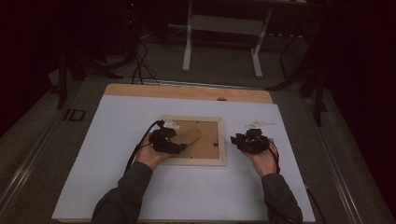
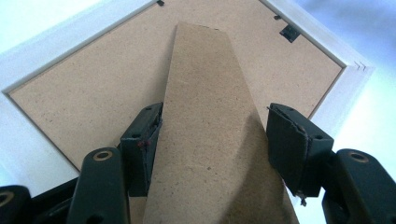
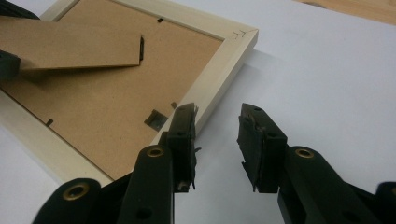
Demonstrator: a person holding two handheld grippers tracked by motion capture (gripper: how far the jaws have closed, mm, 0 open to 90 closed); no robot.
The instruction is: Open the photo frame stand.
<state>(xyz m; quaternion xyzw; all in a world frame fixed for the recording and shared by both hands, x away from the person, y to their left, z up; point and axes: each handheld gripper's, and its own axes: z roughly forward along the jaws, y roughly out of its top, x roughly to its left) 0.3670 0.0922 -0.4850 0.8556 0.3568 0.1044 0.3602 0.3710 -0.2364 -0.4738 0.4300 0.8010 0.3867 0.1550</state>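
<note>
A pale wooden picture frame point(image 1: 223, 140) lies face down at the centre of the high view on the white table sheet point(image 1: 116, 154), its brown backing board point(image 3: 93, 116) bearing no readable writing or label. The left gripper point(image 2: 212, 140) is clamped on the fibreboard easel stand point(image 2: 205, 116), which rises from the board. At centre right of the high view, the right gripper point(image 3: 217, 135) hovers with its jaws parted and empty, just beside the frame's edge.
</note>
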